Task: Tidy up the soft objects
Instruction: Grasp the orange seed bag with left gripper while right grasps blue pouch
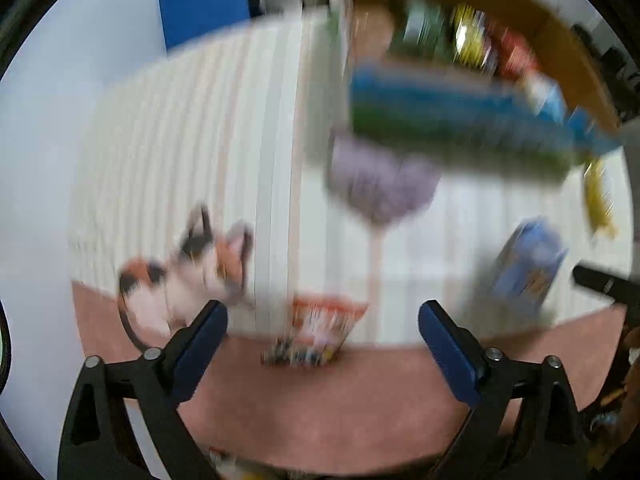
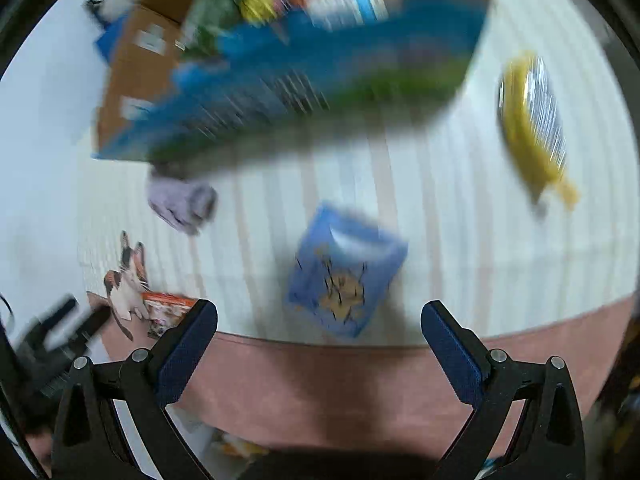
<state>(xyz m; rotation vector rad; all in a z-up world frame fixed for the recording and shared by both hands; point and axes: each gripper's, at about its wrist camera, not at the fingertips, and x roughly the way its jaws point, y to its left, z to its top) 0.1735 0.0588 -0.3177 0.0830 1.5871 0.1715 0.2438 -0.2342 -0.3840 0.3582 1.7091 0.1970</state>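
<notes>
1. While both views are smeared with motion blur, the near ground reads plainly: left claw [image 1: 322, 320] and right claw [image 2: 320, 320] each stand spread wide, blue pads well apart, nothing between them, touching nothing.
2. Bottom of both frames: a pinkish floor strip, then the edge of a pale striped mat [image 1: 192, 152].
3. Lower left of the left view: a calico cat plush [image 1: 188, 276] lies at the mat's near edge, just beside a red-orange packet [image 1: 324, 328]. That plush looks the nearest soft piece for the left claw.
4. Centre of the right view: a blue pouch [image 2: 344, 272] lies on the mat, straight ahead of the right claw.
5. Mid-frame: a lilac cloth [image 1: 380, 184], crumpled, close against the box front.
6. Right side of the right view: a yellow object [image 2: 532, 128], too blurred to name.
7. Top of frame: a cardboard box [image 2: 132, 80] with blue-and-green printed front, already holding mixed coloured items.
8. Judgement on the step: a reach toward a soft item, likely plush or cloth. Best to slow until the view settles, centre the item between the pads, come down over its bulk, and close gently so the fabric bunches without slipping out.
</notes>
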